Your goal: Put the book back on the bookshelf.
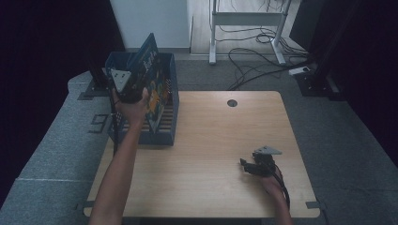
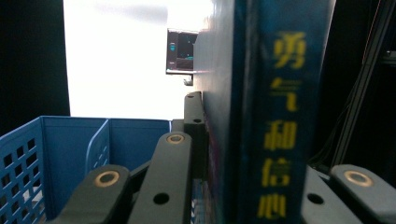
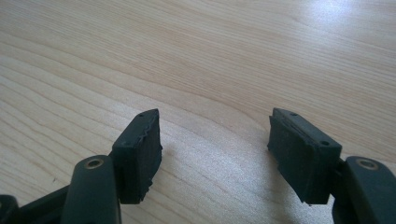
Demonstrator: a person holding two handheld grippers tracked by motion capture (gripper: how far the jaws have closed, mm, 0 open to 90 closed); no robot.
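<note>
Pale wood grain runs across the table (image 1: 206, 154), with grey floor around it and cables trailing at the far side; now to the book (image 1: 151, 75), blue-covered, tilted, its top corner rising above the blue crate (image 1: 164, 131) at the table's far left corner; its lower part sits down inside that crate; in the left gripper view the book (image 2: 275, 112) stands upright right in front of the lens, yellow characters running down its dark blue spine; the left gripper (image 1: 126, 89) has it clamped, jaws pressed to either side of the book, one black jaw flat against the cover, the other at the far side of the spine; the person's left hand (image 1: 133, 108) is raised at the crate's near-left side, forearm stretching up from the bottom edge; the crate's perforated wall and an inner divider show low in the left gripper view (image 2: 70, 154); over on the near right, well apart from the crate, the right gripper (image 1: 251, 166) rests low at the tabletop; its jaws stand wide apart (image 3: 215, 154), bare wood between the pads, nothing held.
</note>
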